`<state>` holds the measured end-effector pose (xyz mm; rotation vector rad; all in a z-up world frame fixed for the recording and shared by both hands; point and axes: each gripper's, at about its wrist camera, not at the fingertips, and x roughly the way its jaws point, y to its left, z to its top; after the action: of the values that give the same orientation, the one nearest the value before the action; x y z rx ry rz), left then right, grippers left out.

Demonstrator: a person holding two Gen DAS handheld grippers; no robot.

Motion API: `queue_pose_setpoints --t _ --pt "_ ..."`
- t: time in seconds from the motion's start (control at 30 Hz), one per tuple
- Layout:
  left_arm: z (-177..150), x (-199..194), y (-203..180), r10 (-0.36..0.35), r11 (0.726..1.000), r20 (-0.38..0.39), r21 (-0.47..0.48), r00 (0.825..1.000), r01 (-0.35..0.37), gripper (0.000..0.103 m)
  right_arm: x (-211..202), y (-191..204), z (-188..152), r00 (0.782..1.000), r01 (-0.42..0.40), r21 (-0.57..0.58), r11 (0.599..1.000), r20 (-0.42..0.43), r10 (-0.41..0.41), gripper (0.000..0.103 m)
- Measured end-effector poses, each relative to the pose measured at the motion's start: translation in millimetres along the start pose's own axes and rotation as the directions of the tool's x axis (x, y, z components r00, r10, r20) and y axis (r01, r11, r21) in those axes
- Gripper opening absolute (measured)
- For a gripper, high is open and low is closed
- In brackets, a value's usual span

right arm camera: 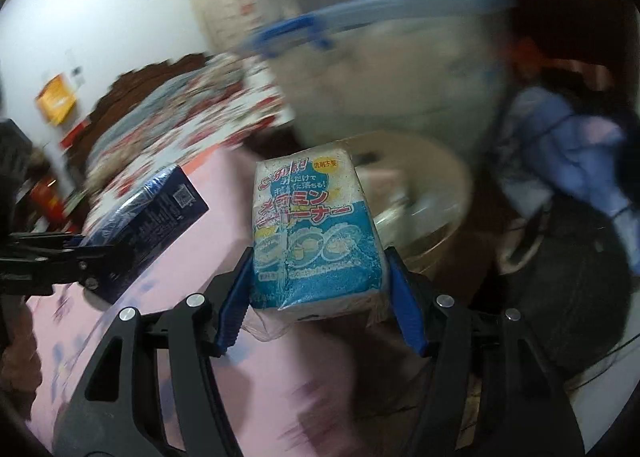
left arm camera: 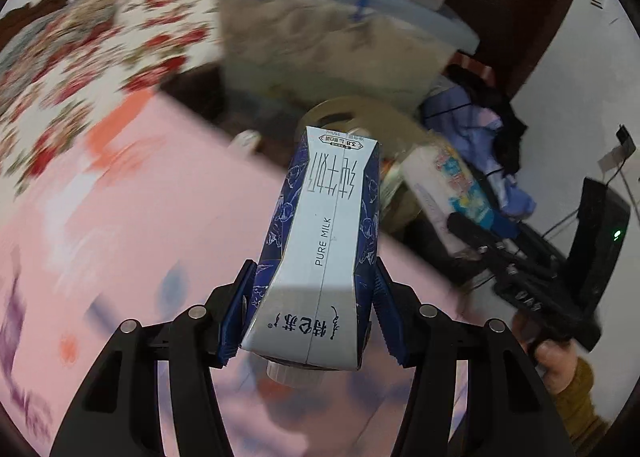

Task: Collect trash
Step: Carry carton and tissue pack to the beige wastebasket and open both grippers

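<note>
A blue and white milk carton (left arm camera: 324,249) marked PURE MILK is pinched between the blue pads of my left gripper (left arm camera: 314,277), cap end toward the camera. My right gripper (right arm camera: 320,269) is shut on a blue and white wrapped sponge pack (right arm camera: 316,233). Each view shows the other tool: the right gripper (left arm camera: 476,233) carries the sponge pack (left arm camera: 452,181) on the right, and the left gripper (right arm camera: 86,253) carries the milk carton (right arm camera: 156,209) on the left. Just beyond both items, below the pink surface's edge, sits a round tan bin (right arm camera: 432,193), also visible past the carton as a tan bin (left arm camera: 352,113).
A pink patterned surface (left arm camera: 140,217) lies under both grippers. Behind it are a floral quilt (left arm camera: 80,77) and a clear storage box with a blue handle (left arm camera: 320,37). A heap of clothes (left arm camera: 480,125) and a black device with a green light (left arm camera: 600,233) sit at right. A hand in a mustard sleeve (left arm camera: 560,369) holds the right tool.
</note>
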<state>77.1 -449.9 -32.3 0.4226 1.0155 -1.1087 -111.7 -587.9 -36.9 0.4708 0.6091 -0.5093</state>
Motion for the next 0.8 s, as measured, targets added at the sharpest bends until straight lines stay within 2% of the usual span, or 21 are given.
queue_pose_setpoints --t 0.07,0.2,0.23,0.27,0.3,0.33,0.43,0.63,0.7,0.73,0.8 --pt "33.5 24.4 -15.3 -0.045 0.999 0.000 0.004 0.999 0.045 0.054 14.5 -17.9 16.3 0.998 0.058 0.006 0.998 0.005 -0.058 0.065" --pt "70.2 64.7 -29.8 -0.086 0.996 -0.018 -0.021 0.996 0.086 0.055 47.2 -33.2 37.3 0.989 0.144 -0.028 0.989 -0.019 -0.145 0.069" --pt "77.0 74.8 -32.2 -0.095 0.995 -0.022 -0.027 0.995 0.095 0.069 57.0 -32.6 40.8 0.988 0.152 -0.042 0.987 -0.029 -0.153 0.070" --pt "81.3 81.5 -34.6 -0.093 0.995 -0.020 -0.033 0.995 0.093 0.084 66.9 -32.1 44.2 0.987 0.151 -0.058 0.987 -0.039 -0.153 0.079" --pt "85.5 85.1 -33.5 -0.079 0.996 -0.008 -0.047 0.997 0.078 0.085 73.8 -32.6 44.2 0.987 0.151 -0.073 0.986 -0.048 -0.154 0.084" --pt "87.1 85.4 -30.5 -0.072 0.995 0.007 -0.066 0.997 0.072 0.085 77.4 -30.3 43.6 0.984 0.162 -0.085 0.983 -0.053 -0.167 0.085" --pt "79.8 74.8 -15.3 -0.119 0.985 0.015 -0.125 0.993 0.120 0.085 68.3 -28.2 38.4 0.990 0.136 -0.082 0.987 -0.035 -0.139 0.086" --pt "38.2 32.2 3.9 -0.105 0.985 0.050 -0.131 0.993 0.111 0.085 29.3 -25.5 13.4 0.996 0.083 -0.061 0.995 0.034 -0.082 0.088" --pt "20.8 21.8 5.5 -0.113 0.984 0.052 -0.131 0.992 0.119 0.085 20.1 -19.4 8.5 0.994 0.100 -0.101 0.990 0.060 -0.094 0.088" --pt "10.6 17.4 6.3 -0.118 0.983 0.049 -0.136 0.992 0.124 0.085 20.0 -14.7 8.4 0.994 0.107 -0.139 0.984 0.051 -0.101 0.088" --pt "-5.6 11.9 8.4 -0.131 0.980 0.035 -0.147 0.991 0.134 0.084 24.4 -14.6 11.2 0.994 0.109 -0.144 0.983 0.020 -0.108 0.084"
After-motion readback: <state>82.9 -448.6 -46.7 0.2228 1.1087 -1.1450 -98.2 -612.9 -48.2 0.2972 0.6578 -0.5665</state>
